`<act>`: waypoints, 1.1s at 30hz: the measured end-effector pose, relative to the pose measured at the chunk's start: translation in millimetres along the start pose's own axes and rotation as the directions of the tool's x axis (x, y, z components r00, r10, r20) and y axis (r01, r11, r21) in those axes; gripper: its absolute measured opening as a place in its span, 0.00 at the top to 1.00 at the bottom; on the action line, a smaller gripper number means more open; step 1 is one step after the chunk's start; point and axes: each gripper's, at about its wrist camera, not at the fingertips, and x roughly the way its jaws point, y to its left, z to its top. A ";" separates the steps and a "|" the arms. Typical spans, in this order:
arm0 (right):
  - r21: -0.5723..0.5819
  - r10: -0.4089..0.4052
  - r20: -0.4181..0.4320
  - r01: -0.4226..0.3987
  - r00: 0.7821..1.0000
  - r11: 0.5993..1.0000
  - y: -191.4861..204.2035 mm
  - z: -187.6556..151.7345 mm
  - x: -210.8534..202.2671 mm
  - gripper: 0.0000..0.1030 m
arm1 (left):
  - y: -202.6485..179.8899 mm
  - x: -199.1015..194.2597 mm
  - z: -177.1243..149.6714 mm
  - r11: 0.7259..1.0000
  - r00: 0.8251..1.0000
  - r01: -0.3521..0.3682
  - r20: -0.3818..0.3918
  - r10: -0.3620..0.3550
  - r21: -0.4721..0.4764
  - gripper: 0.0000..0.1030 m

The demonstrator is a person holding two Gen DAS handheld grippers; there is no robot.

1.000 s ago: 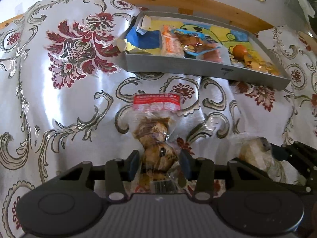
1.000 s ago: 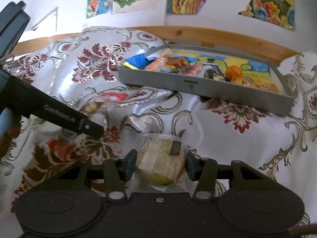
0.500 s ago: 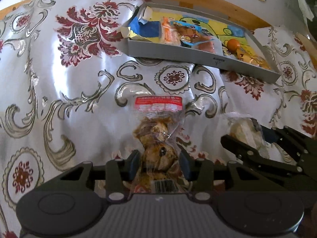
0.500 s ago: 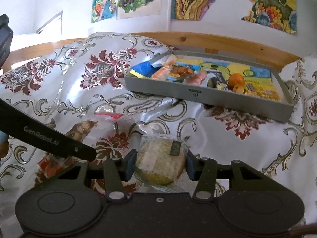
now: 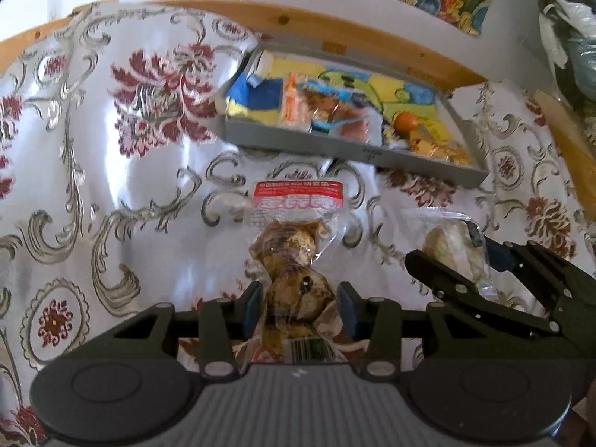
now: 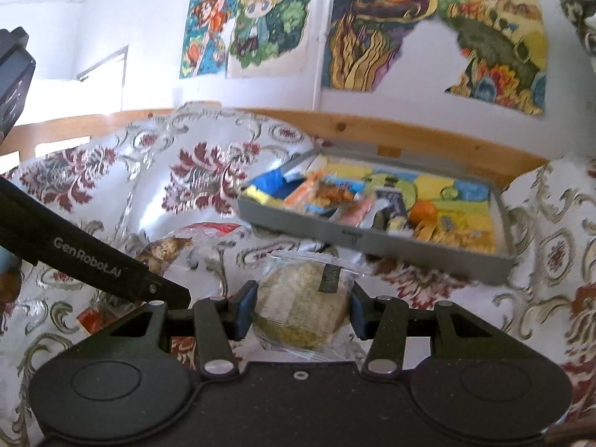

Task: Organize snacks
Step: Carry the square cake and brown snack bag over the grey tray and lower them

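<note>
Left gripper clamped on clear red-topped snack bag; right gripper clamped on wrapped round cake; grey snack tray ahead, beyond both, on floral cloth

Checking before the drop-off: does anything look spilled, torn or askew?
Nothing spilled or torn. The grey tray sits tilted on the rumpled cloth, its snacks heaped at one end; both grippers' packets look intact.
</note>
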 end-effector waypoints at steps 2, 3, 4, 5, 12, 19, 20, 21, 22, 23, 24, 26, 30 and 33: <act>0.003 -0.009 0.022 0.009 1.000 1.000 -2.7 5.0 -6.3 0.50 | -5.8 -5.9 5.0 1.000 1.000 0.001 0.022 -0.001 0.009 0.54; 0.005 -0.013 0.033 0.013 0.999 1.000 -4.3 7.5 -9.5 0.50 | -8.5 -8.5 8.0 1.000 0.999 0.001 0.034 -0.002 0.017 0.54; 0.004 -0.019 0.045 0.019 0.999 1.000 -5.6 9.7 -12.1 0.50 | -11.7 -11.3 11.8 1.000 0.999 0.002 0.048 -0.004 0.028 0.54; 0.004 -0.025 0.054 0.025 0.998 1.000 -6.9 11.7 -14.4 0.50 | -15.0 -13.3 15.3 0.999 0.998 0.003 0.061 -0.006 0.039 0.54; 0.032 -0.067 0.088 0.065 0.994 0.997 -23.9 21.4 -20.1 0.50 | -30.0 -18.6 46.5 0.994 0.993 0.019 0.116 -0.031 0.106 0.54; 0.027 -0.117 0.110 0.114 0.987 0.993 -47.0 32.5 -2.4 0.50 | -38.9 0.0 86.9 0.978 0.991 0.031 0.120 -0.057 0.204 0.54; 0.031 -0.125 0.114 0.122 0.986 0.992 -51.4 33.9 0.4 0.50 | -40.2 4.5 94.1 0.975 0.991 0.034 0.122 -0.062 0.218 0.54; 0.037 -0.133 0.117 0.130 0.984 0.991 -56.7 35.0 3.2 0.50 | -42.3 8.2 99.4 0.973 0.990 0.037 0.124 -0.067 0.229 0.54; 0.042 -0.143 0.118 0.139 0.983 0.989 -62.0 35.9 6.4 0.50 | -45.7 14.0 106.3 0.969 0.990 0.039 0.125 -0.071 0.244 0.54; 0.047 -0.155 0.117 0.151 0.981 0.987 -67.6 37.0 10.3 0.50 | -49.0 19.5 112.4 0.965 0.989 0.040 0.125 -0.075 0.258 0.54; 0.051 -0.168 0.113 0.163 0.979 0.985 -73.6 37.7 14.5 0.50 | -52.6 25.4 118.4 0.962 0.989 0.043 0.125 -0.079 0.271 0.54; 0.061 -0.198 0.099 0.193 0.975 0.979 -85.7 39.2 23.2 0.50 | -61.0 39.9 131.4 0.957 0.987 0.054 0.127 -0.093 0.286 0.54; 0.095 -0.240 0.083 0.232 0.967 0.968 -115.1 51.0 40.6 0.50 | -74.8 70.2 156.2 0.959 0.978 0.088 0.159 -0.135 0.269 0.54; 0.071 -0.268 0.082 0.263 0.960 0.962 -134.2 68.0 59.5 0.50 | -79.5 93.2 172.7 0.966 0.969 0.096 0.199 -0.146 0.242 0.54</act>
